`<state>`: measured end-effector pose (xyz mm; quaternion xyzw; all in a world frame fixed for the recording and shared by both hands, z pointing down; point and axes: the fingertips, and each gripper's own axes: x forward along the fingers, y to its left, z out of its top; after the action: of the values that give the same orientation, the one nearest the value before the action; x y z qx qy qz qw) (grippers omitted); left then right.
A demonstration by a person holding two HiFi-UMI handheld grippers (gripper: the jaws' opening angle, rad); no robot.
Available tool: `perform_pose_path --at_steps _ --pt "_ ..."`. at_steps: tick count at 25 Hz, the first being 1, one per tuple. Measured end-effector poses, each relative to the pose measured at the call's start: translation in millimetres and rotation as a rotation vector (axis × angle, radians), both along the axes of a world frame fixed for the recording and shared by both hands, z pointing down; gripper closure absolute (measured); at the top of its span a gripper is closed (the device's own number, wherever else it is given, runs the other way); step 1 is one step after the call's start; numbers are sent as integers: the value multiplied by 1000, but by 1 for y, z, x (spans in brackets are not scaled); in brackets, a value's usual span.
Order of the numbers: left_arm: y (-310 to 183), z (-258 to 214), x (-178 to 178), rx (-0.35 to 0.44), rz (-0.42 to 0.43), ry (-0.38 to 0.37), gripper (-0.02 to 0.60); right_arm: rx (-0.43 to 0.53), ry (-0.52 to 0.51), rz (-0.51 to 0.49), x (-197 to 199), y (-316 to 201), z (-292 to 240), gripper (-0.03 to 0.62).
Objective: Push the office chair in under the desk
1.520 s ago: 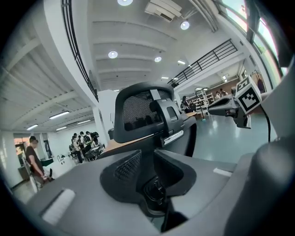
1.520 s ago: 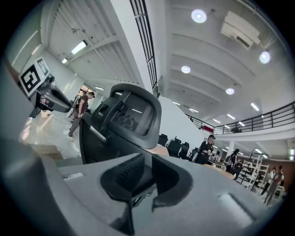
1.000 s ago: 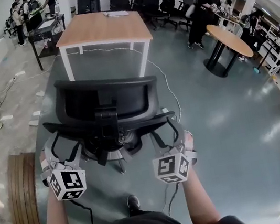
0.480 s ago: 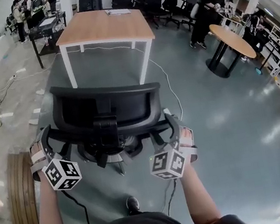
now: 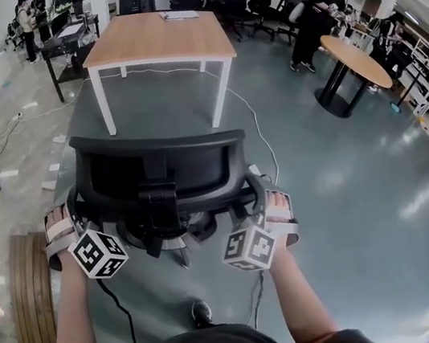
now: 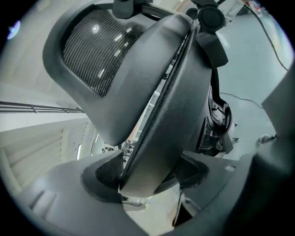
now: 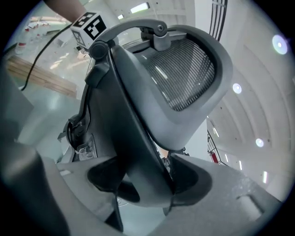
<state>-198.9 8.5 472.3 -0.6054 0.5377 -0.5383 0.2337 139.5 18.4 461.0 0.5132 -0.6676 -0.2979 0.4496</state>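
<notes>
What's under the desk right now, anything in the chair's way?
Under the desk, between its white legs, grey floor and a thin white cable show. The tabletop covers the far part underneath; I cannot tell there.

Both hand-held grippers tighter on backrest.

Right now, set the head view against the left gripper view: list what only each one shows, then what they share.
Only the head view: the desk ahead and the stretch of floor separating it from the office chair. Only the left gripper view: the left gripper up close, its jaws, which have just been closing, pressed on either side of the backrest edge. Both: the chair's mesh backrest and that gripper at its side.
</notes>
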Motion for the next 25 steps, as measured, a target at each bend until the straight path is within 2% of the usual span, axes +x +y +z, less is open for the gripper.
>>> perform_pose_path --at_steps 4,8,17,25 --pt "-3 0 2 10 -33 -14 241 8 10 -9 2 -1 0 324" --pt "-6 -3 1 -14 -67 -23 250 -9 28 19 3 -4 -3 330" --pt "-17 0 6 0 -60 -43 253 -12 55 31 7 -16 1 336" --pt "-51 2 8 -22 -78 -27 253 4 71 5 10 -51 3 339"
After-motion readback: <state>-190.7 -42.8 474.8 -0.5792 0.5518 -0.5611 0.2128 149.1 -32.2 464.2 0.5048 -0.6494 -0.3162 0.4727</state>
